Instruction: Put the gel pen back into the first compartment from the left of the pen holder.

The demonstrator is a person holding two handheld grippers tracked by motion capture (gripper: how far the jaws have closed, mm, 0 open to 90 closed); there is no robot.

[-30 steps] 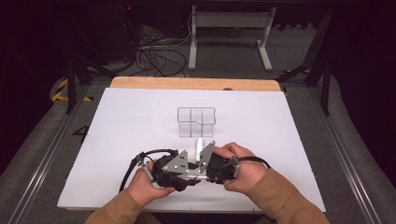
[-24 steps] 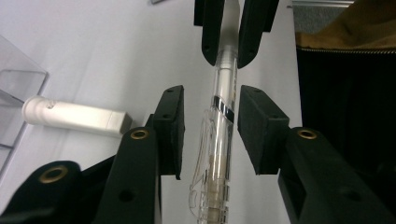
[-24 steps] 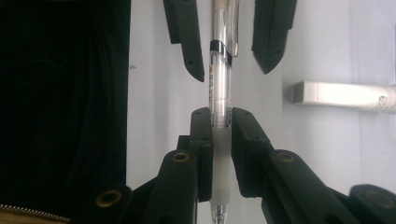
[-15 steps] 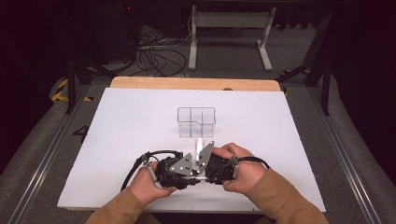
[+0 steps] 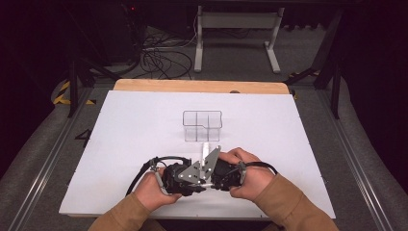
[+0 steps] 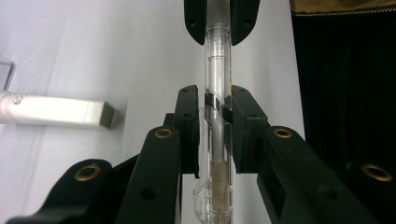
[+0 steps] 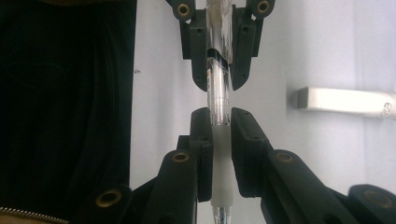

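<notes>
Near the front edge of the white surface [image 5: 120, 159], a clear pen [image 6: 217, 93] is held level between the two grippers. The right gripper [image 7: 219, 123] is clamped on its white grip section, while the jaws of the left gripper [image 6: 215, 100] have just been closing onto the transparent barrel. A white cap [image 6: 51, 111] lies beside a clear organiser [image 5: 202, 126]; capping and stowing appear still undone.
</notes>
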